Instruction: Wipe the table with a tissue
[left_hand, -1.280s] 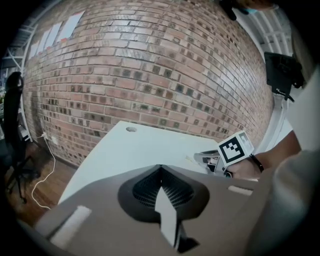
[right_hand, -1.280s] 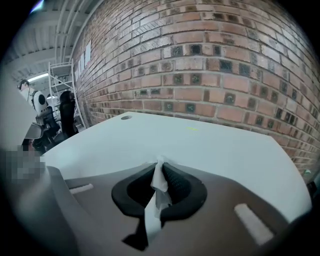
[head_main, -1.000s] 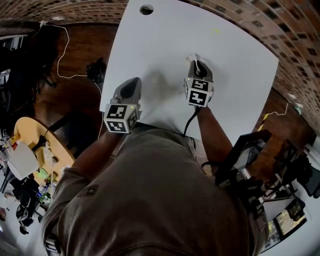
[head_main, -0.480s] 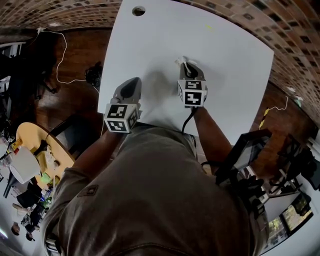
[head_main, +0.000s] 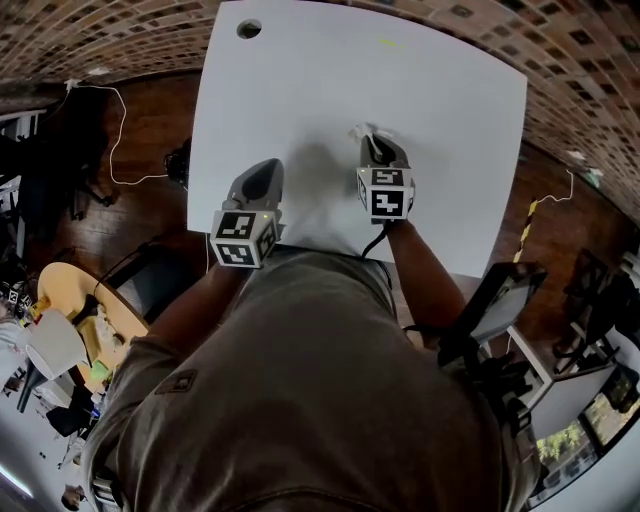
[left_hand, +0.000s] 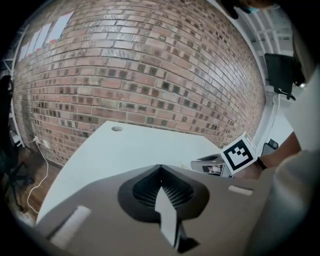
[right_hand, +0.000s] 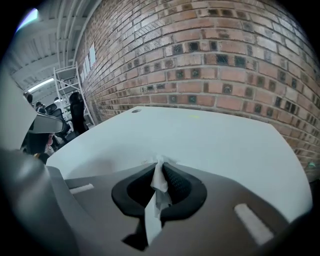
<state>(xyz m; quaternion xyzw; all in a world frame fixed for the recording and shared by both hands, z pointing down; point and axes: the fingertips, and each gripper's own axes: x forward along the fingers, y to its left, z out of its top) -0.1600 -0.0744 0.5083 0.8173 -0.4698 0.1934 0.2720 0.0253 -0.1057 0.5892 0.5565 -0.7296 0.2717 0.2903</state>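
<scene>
Tissue first, says the chief: where is it?

FIELD: Pinched in the right claw. White and crumpled, it runs up between the two dark pads, and a small tuft sticks out past the tips. In the head view that tuft lies on the bench just ahead of the claw.

CHIEF: State of that claw?

FIELD: Clenched on the tissue, one jaw pressed against each side of it. It sits over the middle part of the bench, nose toward the far edge, marker cube at its rear.

CHIEF: Left claw?

FIELD: Jaws closed, tips meeting, nothing between them. It is at the near edge of the bench, to the left of the right claw and apart from it. Whether it touches the top, I cannot tell. Its own view shows the right claw's cube off to the right.

CHIEF: Bench surface?

FIELD: White and plain, with a round hole near the far left corner and a faint yellow mark near the far edge. A soft shadow lies between the two claws.

CHIEF: Surroundings?

FIELD: Brick wall behind the far edge. Dark wooden floor to the left, with a thin pale cable lying on it. A person stands far back in the right gripper view.
</scene>
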